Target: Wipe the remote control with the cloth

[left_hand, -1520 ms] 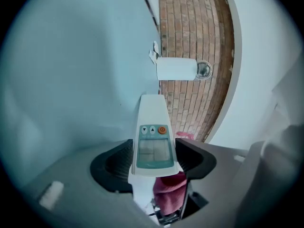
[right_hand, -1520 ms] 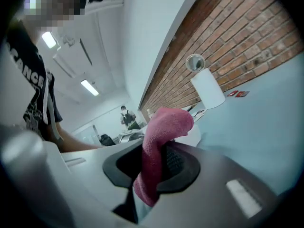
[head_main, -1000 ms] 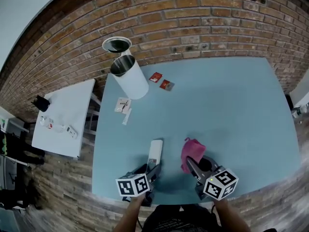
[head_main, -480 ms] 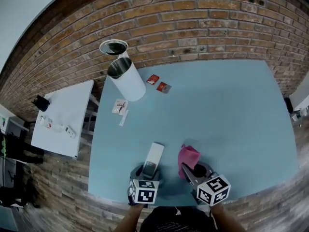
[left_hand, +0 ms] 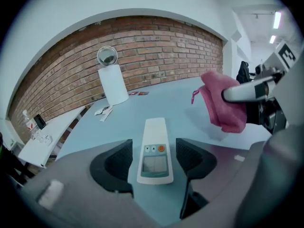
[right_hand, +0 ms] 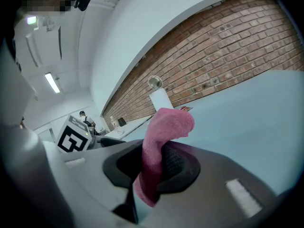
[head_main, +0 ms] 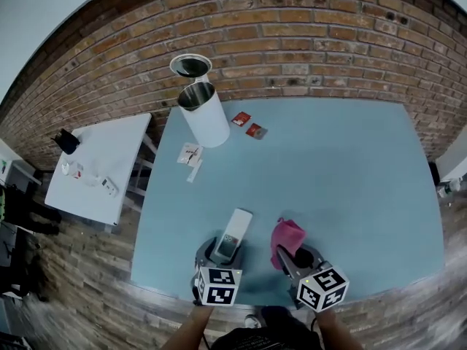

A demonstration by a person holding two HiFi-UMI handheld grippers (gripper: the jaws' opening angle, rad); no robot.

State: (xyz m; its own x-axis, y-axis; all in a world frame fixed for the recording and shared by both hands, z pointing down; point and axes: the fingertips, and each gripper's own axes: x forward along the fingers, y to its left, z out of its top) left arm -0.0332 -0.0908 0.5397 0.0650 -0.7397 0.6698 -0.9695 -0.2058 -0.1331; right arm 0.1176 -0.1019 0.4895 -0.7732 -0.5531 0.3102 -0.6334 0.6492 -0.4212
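Observation:
A white remote control (head_main: 235, 233) with a small screen and an orange button lies flat on the blue table (head_main: 350, 166), near its front edge. My left gripper (head_main: 220, 254) stands open, and the remote's near end (left_hand: 155, 151) lies between its two jaws with a gap on each side. To the right, my right gripper (head_main: 290, 258) is shut on a pink cloth (head_main: 287, 236), which hangs just above the table beside the remote. In the right gripper view the cloth (right_hand: 164, 137) is pinched between the jaws and folds over at the top.
A white cylindrical bin (head_main: 204, 114) and its round lid (head_main: 191, 65) stand at the table's far left corner. Two red packets (head_main: 248, 125) and white sachets (head_main: 190, 155) lie near it. A white side table (head_main: 98, 170) stands to the left, and a brick wall runs behind.
My left gripper has swung from behind and left of the remote to straddle its near end. The right gripper with the cloth has stayed roughly in place.

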